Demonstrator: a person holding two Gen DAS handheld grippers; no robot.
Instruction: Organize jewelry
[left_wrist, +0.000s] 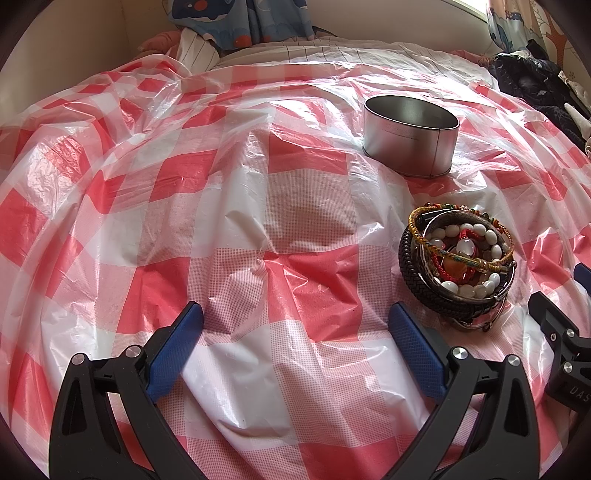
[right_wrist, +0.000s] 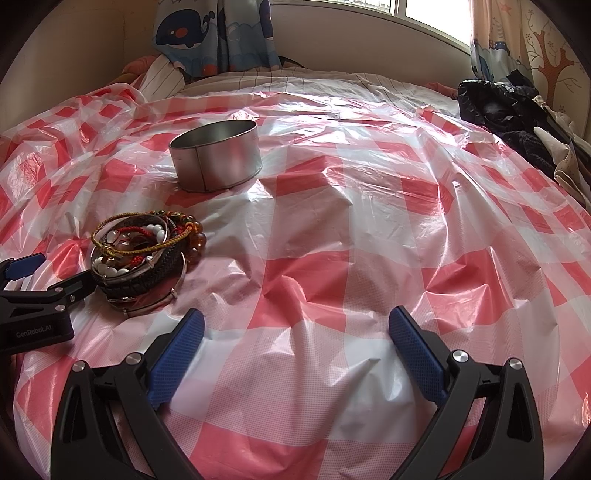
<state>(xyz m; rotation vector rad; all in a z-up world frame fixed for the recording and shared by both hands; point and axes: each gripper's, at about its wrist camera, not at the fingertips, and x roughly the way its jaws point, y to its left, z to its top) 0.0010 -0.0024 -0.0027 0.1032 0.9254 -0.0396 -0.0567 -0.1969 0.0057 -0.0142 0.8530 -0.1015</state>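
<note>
Bracelets (left_wrist: 458, 258) lie heaped on the bed beside an empty tin (left_wrist: 410, 133), nothing sorted, both tongs (left_wrist: 295, 343) (right_wrist: 295, 343) spread apart.

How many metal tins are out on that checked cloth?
1. A single open round tin stands on the red and white cloth, beyond the pile of bracelets. Nothing in view looks like a second tin or a lid.

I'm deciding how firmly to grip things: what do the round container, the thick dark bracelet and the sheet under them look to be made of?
Round container: seemingly thin sheet metal, brushed silver, with a vertical seam and rolled rim. Thick dark bracelet: looks like braided leather or imitation cord, matte black; which one is unclear. Checked sheet: thin plastic film, glossy, crinkled and partly see-through.
</note>
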